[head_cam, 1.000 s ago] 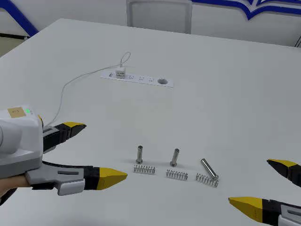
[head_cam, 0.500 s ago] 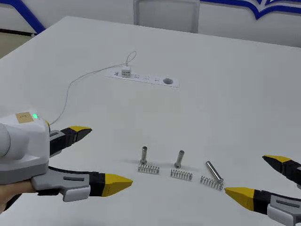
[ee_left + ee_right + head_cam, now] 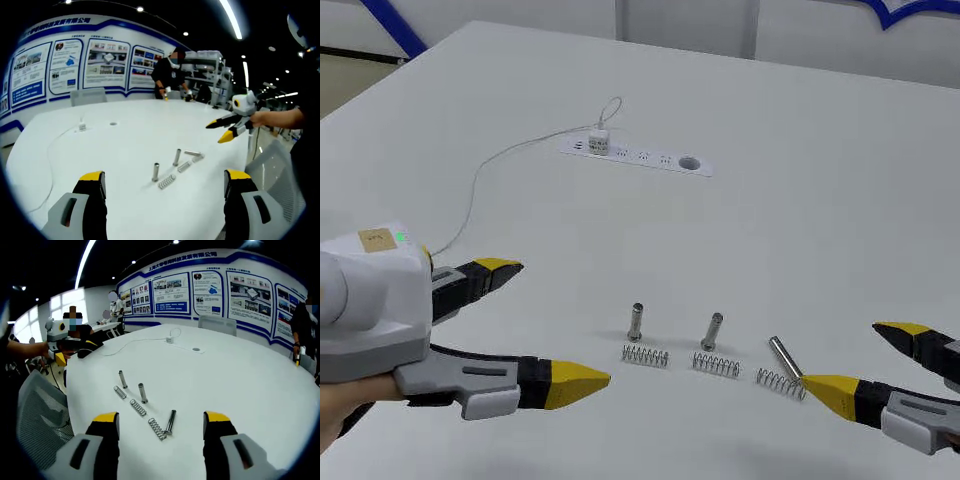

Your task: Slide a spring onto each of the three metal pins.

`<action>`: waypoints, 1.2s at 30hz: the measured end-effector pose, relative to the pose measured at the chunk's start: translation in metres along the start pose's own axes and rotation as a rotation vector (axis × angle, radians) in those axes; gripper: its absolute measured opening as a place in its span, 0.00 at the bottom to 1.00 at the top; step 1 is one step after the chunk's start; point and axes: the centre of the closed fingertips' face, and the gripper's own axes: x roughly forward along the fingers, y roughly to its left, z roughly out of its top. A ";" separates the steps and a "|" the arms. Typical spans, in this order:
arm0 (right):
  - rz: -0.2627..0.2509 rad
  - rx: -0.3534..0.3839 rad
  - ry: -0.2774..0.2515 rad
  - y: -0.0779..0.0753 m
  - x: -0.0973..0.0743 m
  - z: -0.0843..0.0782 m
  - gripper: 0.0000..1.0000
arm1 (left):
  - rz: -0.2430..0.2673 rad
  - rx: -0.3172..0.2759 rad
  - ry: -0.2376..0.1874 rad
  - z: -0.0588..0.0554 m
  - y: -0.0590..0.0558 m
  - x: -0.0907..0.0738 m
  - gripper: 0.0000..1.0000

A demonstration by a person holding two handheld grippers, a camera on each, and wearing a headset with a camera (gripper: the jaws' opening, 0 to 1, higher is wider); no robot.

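Two metal pins stand upright on the white table, a left pin (image 3: 636,322) and a middle pin (image 3: 712,331). A third pin (image 3: 784,357) lies flat at the right. A spring lies just in front of each: left spring (image 3: 645,355), middle spring (image 3: 716,365), right spring (image 3: 781,383). My left gripper (image 3: 548,322) hovers open to the left of the row, holding nothing. My right gripper (image 3: 855,357) is open, its near fingertip close beside the right spring. The right gripper view has the lying pin (image 3: 170,421) and its spring (image 3: 156,429) between the open jaws.
A white power strip (image 3: 638,158) with a plugged-in adapter and a trailing cable (image 3: 480,185) lies farther back on the table (image 3: 800,230). A chair (image 3: 685,25) stands at the far edge. People stand in the room behind.
The head camera has dipped and shifted. My right gripper has moved in toward the lying pin and its spring. The left gripper has kept its place beside the row.
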 end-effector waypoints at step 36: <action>-0.029 0.009 0.126 -0.019 0.069 -0.024 0.39 | -0.005 -0.030 0.013 -0.006 0.002 0.004 1.00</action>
